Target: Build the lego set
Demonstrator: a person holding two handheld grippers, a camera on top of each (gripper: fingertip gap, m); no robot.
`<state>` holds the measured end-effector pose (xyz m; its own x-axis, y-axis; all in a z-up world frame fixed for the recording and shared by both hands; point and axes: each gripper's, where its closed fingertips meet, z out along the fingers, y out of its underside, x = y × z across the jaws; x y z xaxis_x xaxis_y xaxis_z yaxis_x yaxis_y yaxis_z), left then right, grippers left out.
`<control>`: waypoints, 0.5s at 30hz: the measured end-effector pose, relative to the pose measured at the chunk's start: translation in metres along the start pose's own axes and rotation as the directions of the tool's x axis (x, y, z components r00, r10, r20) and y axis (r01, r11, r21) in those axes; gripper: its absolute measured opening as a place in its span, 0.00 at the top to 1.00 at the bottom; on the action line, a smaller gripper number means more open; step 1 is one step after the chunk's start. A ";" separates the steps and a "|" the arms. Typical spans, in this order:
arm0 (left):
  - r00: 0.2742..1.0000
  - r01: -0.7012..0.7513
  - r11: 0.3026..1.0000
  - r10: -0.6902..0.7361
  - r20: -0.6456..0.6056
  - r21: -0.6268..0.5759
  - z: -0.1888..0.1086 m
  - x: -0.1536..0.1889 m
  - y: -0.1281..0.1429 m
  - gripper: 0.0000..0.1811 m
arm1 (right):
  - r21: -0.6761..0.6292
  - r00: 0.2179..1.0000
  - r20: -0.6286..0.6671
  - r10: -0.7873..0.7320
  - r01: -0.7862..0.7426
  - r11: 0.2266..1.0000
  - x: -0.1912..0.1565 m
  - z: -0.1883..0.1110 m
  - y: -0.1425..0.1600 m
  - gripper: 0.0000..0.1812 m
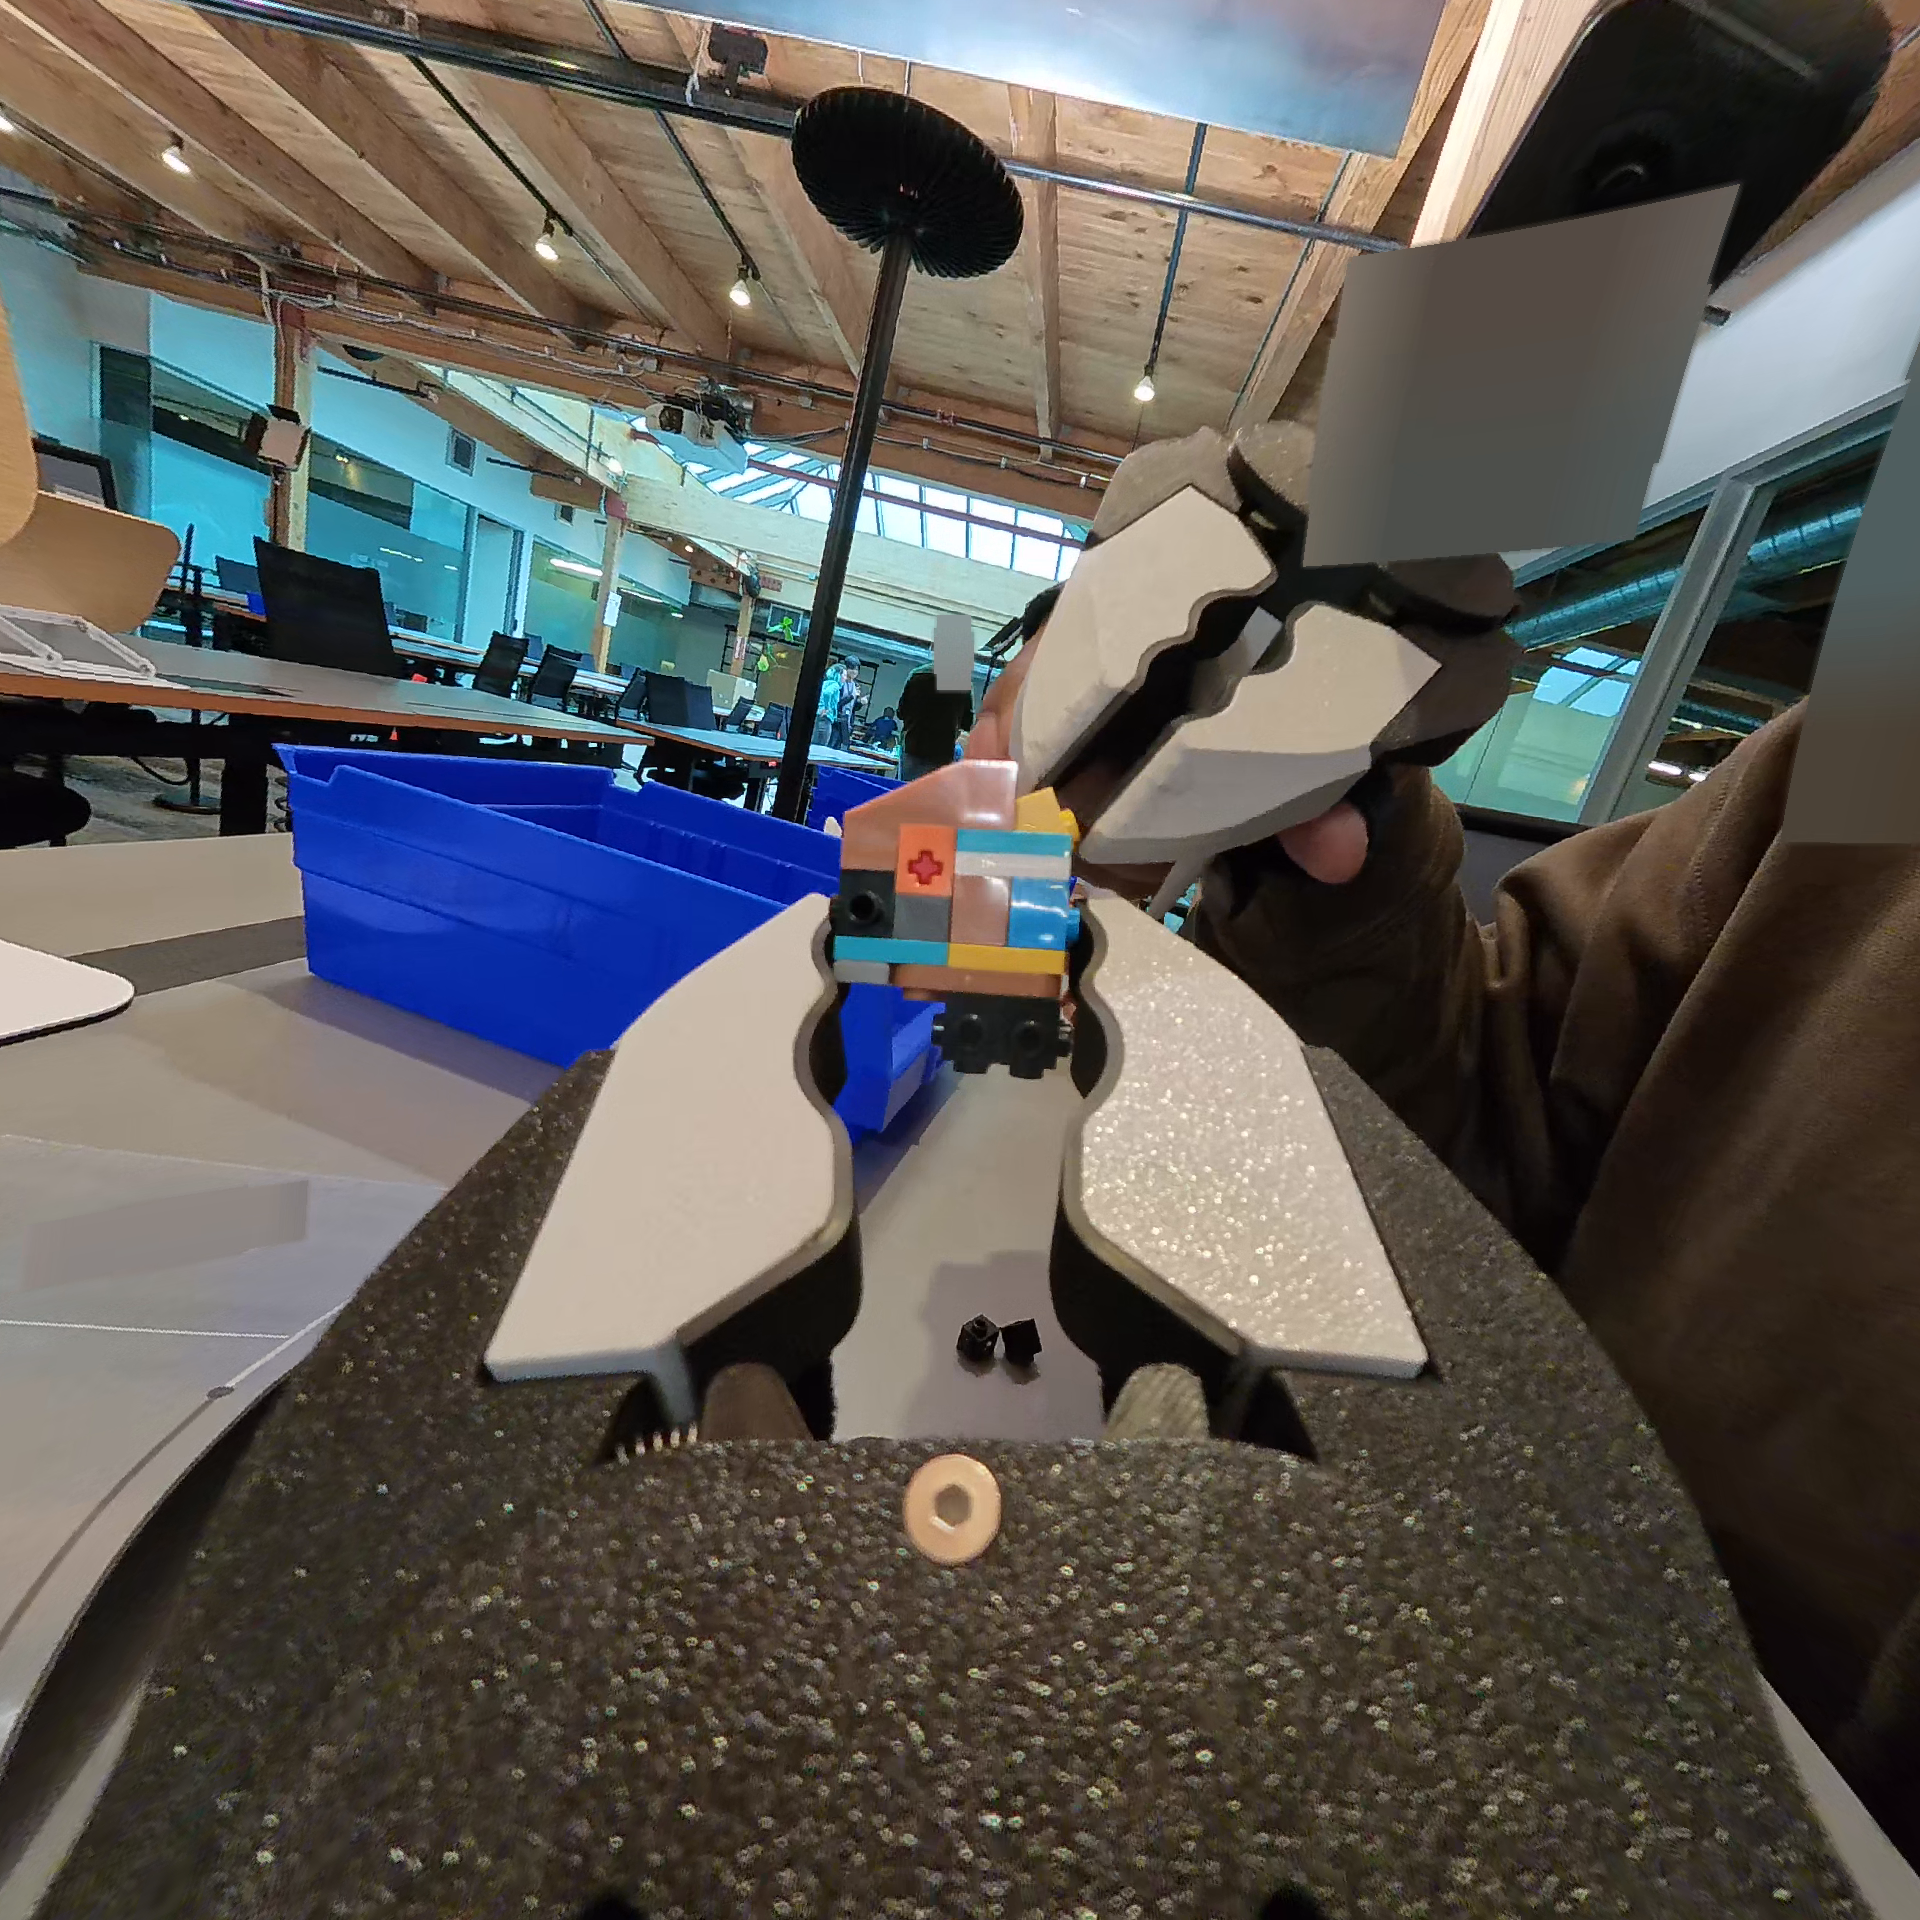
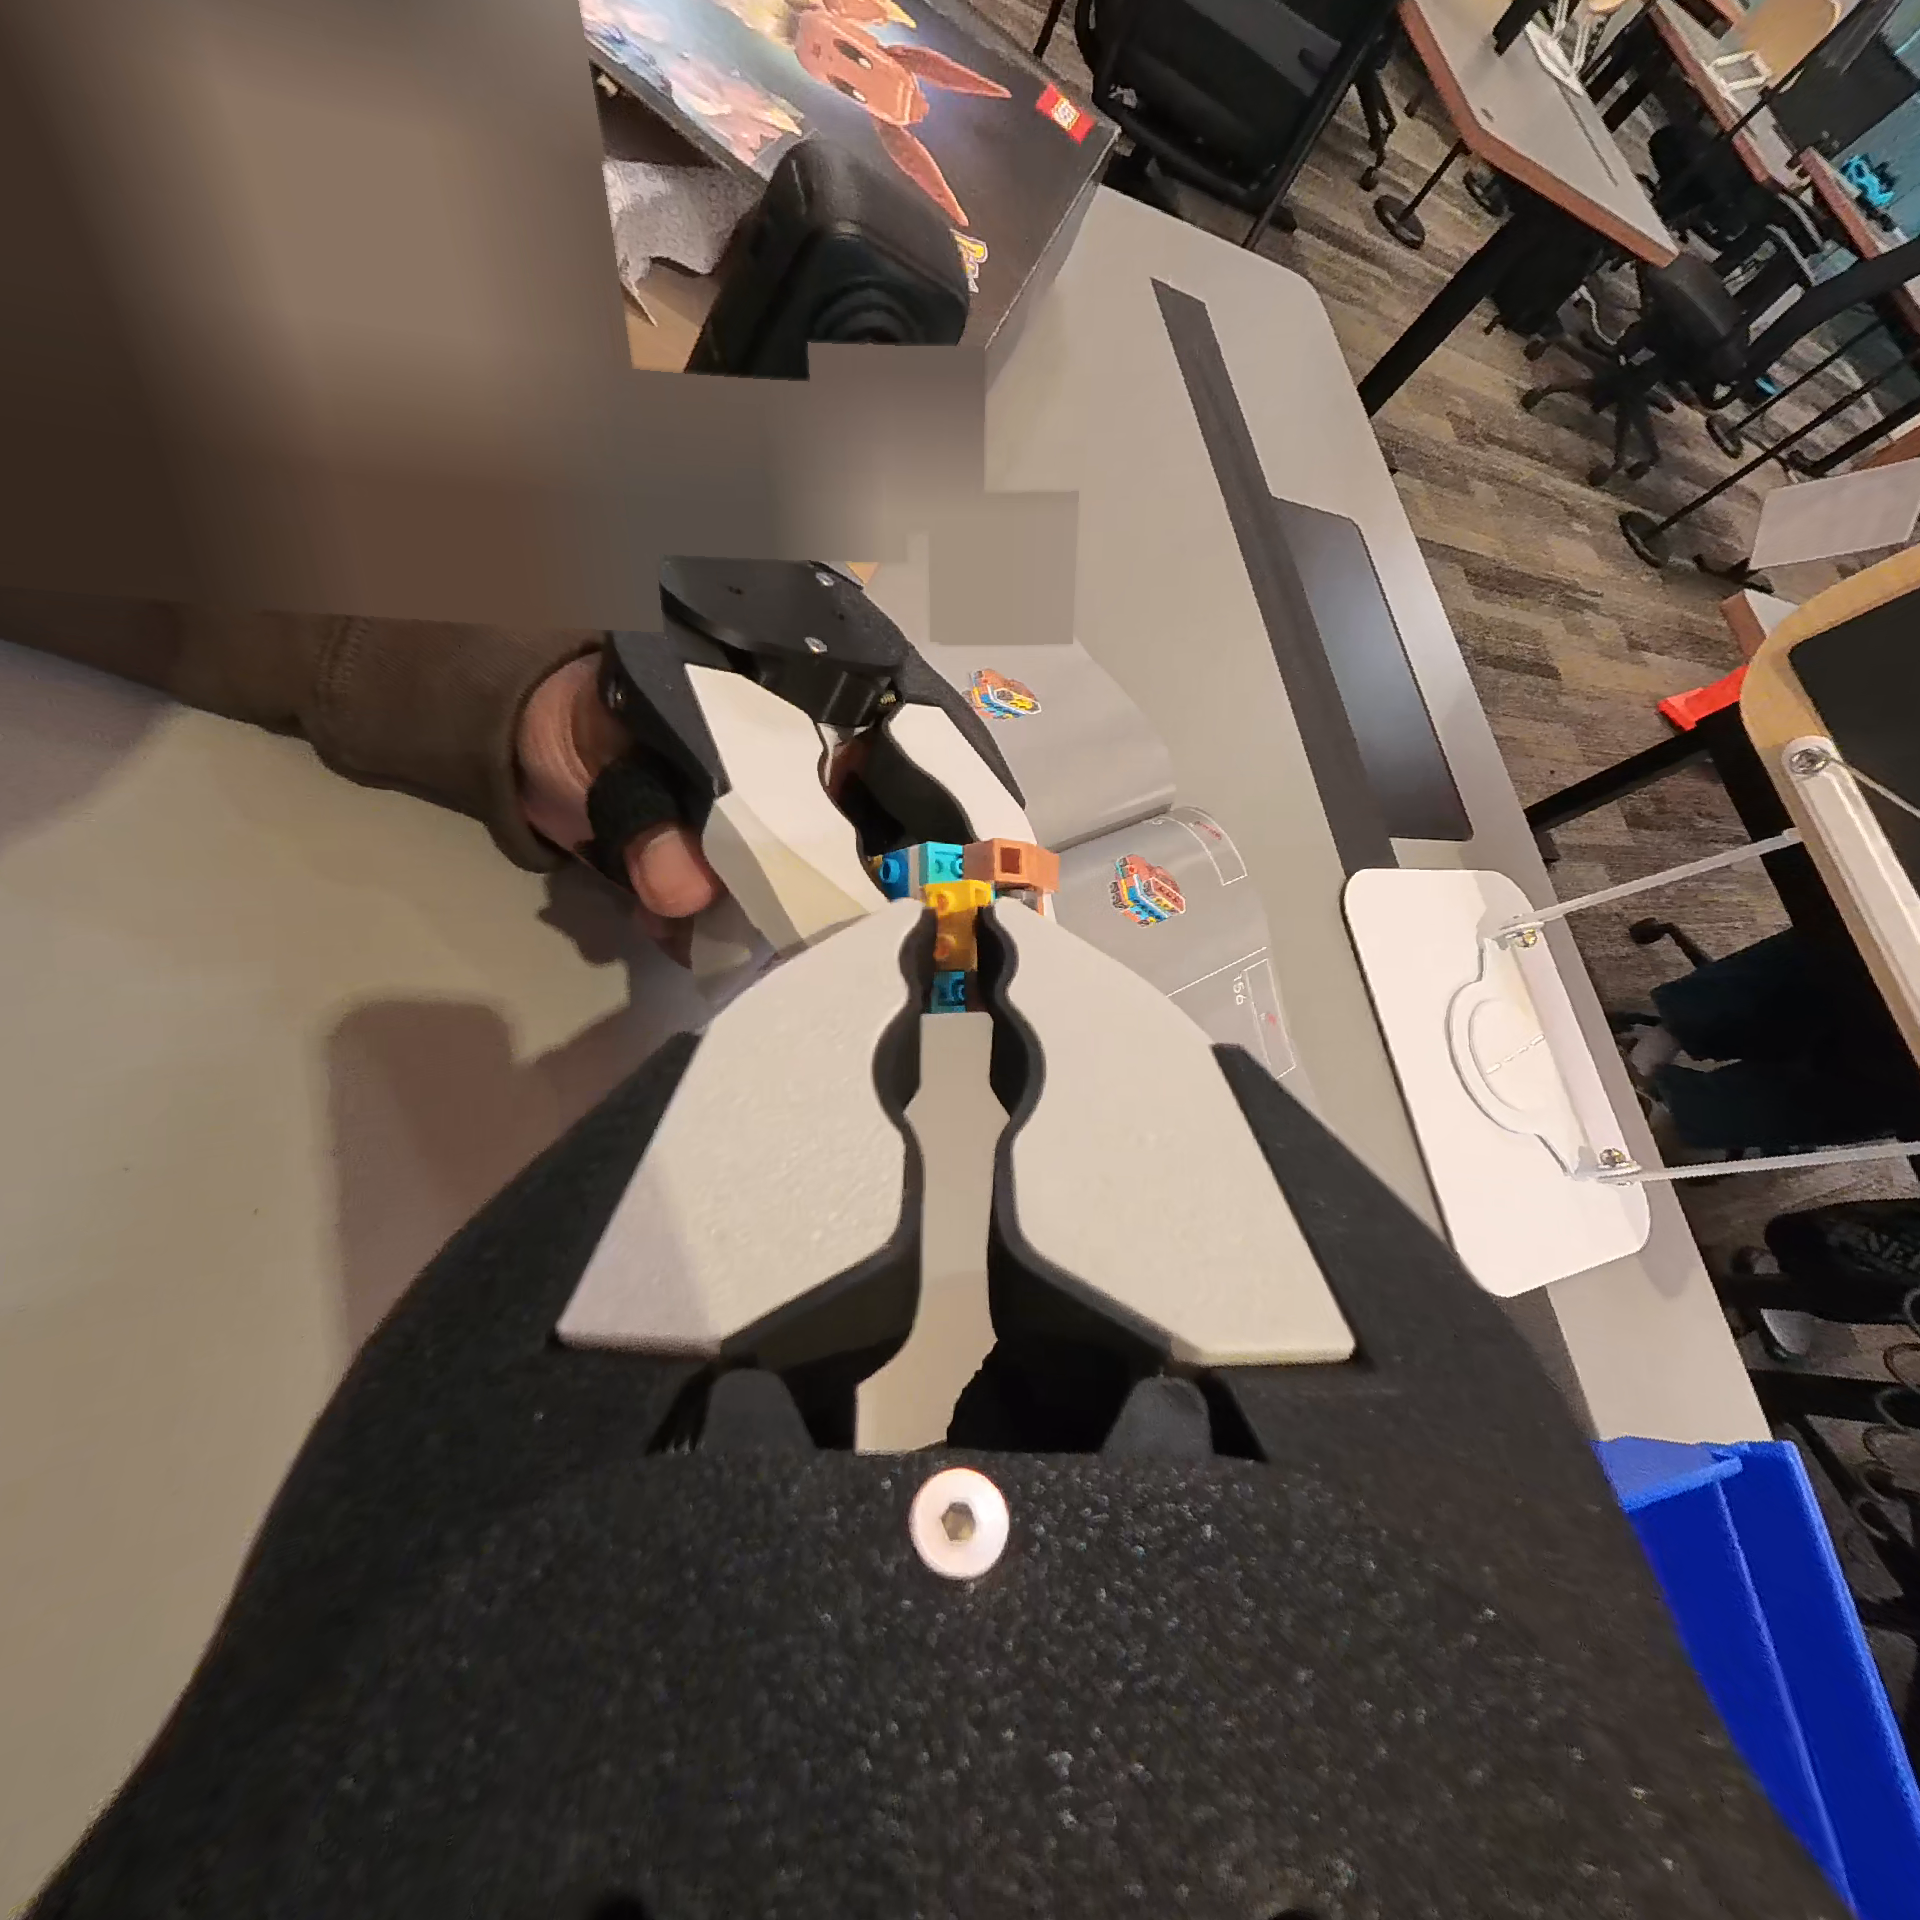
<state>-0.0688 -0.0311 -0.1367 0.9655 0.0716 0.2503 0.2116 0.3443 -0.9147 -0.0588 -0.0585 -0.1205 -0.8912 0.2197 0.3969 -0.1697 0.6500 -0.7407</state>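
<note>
Lego assembly (image 1: 954, 906), a small block of brown, blue, yellow and black bricks, is held up in the air above the grey table (image 1: 156, 1143), clamped between both tools. The left gripper (image 1: 956, 971) is closed on its lower part, and the right gripper (image 2: 958, 930) pinches the yellow brick (image 2: 954, 902) at the top corner. To seat this brick well, I would keep the left grip firm and press straight along the studs, without twisting. Two small black pieces (image 1: 997, 1338) wait on the table below.
</note>
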 end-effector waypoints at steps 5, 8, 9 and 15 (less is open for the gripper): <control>1.000 -0.009 1.000 0.009 0.002 -0.011 0.000 0.001 0.002 0.78 | 0.000 0.999 0.031 0.042 -0.042 0.999 0.000 0.000 0.002 0.96; 1.000 -0.013 1.000 0.013 0.010 -0.014 0.000 -0.001 0.002 0.78 | -0.009 0.999 0.021 0.050 -0.050 0.999 0.001 0.001 0.003 0.96; 1.000 -0.012 1.000 0.013 0.014 -0.014 0.000 -0.001 0.002 0.78 | -0.013 0.999 0.008 0.043 -0.043 0.999 0.001 0.002 0.003 0.96; 0.999 -0.015 1.000 0.015 0.049 -0.007 -0.002 -0.007 0.000 0.78 | -0.048 0.988 -0.144 -0.064 0.058 0.997 0.005 0.006 0.002 0.96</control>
<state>-0.0754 -0.0337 -0.1395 0.9600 0.1223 0.2519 0.1987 0.3363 -0.9205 -0.0663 -0.0604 -0.1236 -0.8086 0.2800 0.5175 -0.2004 0.6959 -0.6896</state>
